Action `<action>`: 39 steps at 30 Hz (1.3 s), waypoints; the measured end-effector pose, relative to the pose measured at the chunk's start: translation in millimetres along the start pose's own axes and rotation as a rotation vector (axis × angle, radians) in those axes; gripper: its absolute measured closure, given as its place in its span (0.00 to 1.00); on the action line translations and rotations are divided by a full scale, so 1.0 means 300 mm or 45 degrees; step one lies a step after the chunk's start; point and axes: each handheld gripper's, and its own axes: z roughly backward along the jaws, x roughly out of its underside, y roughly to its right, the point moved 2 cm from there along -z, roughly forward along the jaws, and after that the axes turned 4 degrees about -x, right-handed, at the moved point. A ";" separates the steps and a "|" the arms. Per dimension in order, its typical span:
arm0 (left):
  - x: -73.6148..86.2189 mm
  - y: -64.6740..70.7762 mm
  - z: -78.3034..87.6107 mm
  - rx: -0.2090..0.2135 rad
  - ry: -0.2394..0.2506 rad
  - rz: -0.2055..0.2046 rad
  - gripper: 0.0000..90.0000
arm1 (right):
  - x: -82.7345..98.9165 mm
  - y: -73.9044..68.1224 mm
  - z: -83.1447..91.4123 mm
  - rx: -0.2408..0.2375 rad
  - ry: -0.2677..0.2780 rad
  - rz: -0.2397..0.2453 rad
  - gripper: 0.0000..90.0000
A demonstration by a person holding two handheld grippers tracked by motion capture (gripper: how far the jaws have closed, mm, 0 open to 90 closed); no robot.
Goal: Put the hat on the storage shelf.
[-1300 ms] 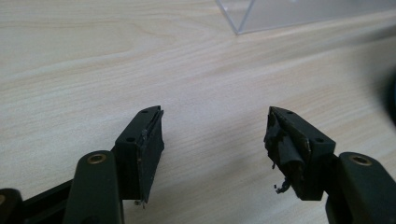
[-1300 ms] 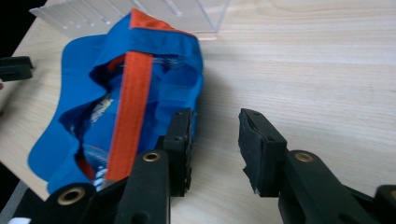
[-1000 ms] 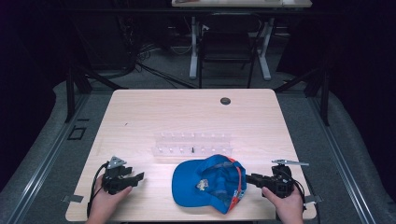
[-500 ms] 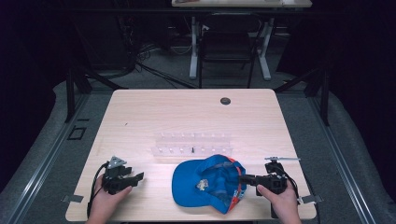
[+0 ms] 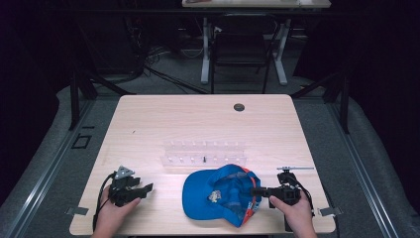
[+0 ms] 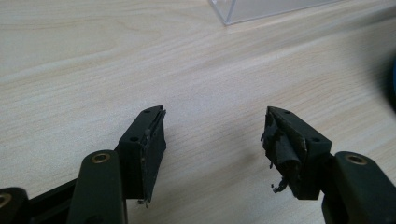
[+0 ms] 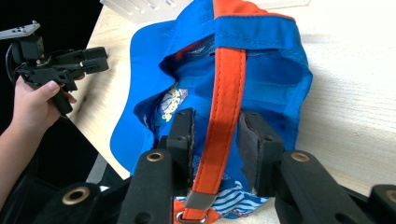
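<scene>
surface: pale wood-grain surface (image 5: 163,124) with rounded corners | rack: clear plastic rack (image 5: 204,153) with rows of small pegs, lying mid-surface, one dark peg near its front row | grommet: small round dark grommet (image 5: 239,107) near far edge | background: grey metal-legged desk frame (image 5: 242,49) behind, dark floor

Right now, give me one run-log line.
right gripper: jaws closing around orange strap, gap remains | blue cap: upside down on table | left gripper: open, empty
</scene>
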 end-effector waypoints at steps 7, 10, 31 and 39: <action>0.000 0.000 0.000 -0.001 -0.002 -0.005 0.43 | -0.002 0.010 0.002 -0.046 -0.013 -0.020 0.81; 0.000 0.000 0.000 0.001 -0.002 -0.005 0.43 | -0.001 0.017 -0.001 -0.079 -0.011 -0.052 0.83; -0.001 0.003 0.000 0.006 -0.005 -0.011 0.43 | -0.072 -0.062 0.048 0.030 -0.112 -0.033 0.86; -0.001 0.004 0.000 0.005 -0.010 -0.015 0.43 | -0.123 -0.117 0.097 0.113 -0.172 0.004 0.86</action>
